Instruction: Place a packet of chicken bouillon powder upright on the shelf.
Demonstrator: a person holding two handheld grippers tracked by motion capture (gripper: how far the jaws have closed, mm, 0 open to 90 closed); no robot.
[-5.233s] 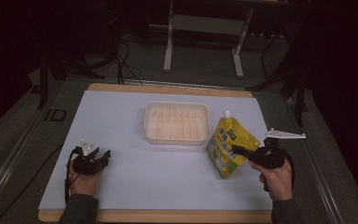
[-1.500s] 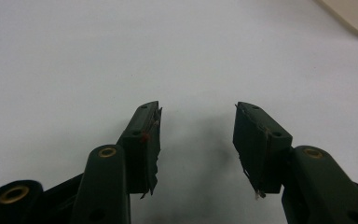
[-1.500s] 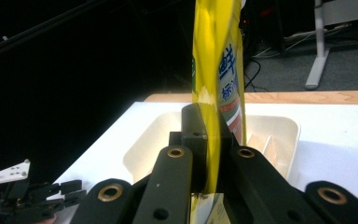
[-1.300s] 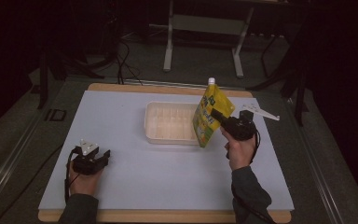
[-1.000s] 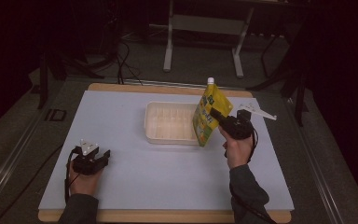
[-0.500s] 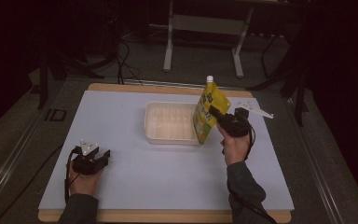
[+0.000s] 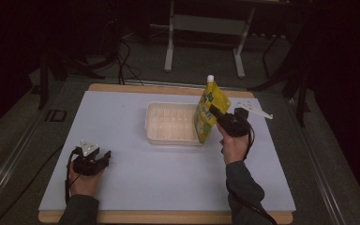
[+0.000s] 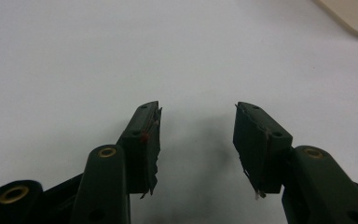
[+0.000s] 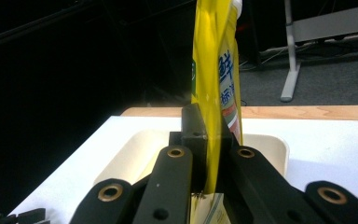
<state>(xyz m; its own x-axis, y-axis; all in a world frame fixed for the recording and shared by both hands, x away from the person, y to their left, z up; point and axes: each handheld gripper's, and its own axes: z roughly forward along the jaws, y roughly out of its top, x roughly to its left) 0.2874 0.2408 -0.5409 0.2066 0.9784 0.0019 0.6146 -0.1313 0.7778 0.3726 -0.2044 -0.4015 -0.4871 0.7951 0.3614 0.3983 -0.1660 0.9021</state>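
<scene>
white table mat (image 7: 136, 178), wooden tabletop edge (image 7: 168, 218), grey metal stand (image 7: 206, 28), floor cables (image 7: 122, 51)

A mat (image 7: 136, 187) covers most of the table (image 7: 168, 218), whose edge shows along the bottom and top of the frame; a tray (image 7: 171, 123) sits on the mat just above the centre; a pouch (image 7: 208, 110) stands upright at the tray's right edge, overlapping its right end, cap uppermost; the right gripper (image 7: 217, 114) lies just right of the pouch, clamped on it (image 9: 213, 93); the left gripper (image 7: 104, 158) rests on the mat at lower left, well apart from the tray; a frame's legs (image 7: 170, 44) stand beyond the table at the top.
</scene>
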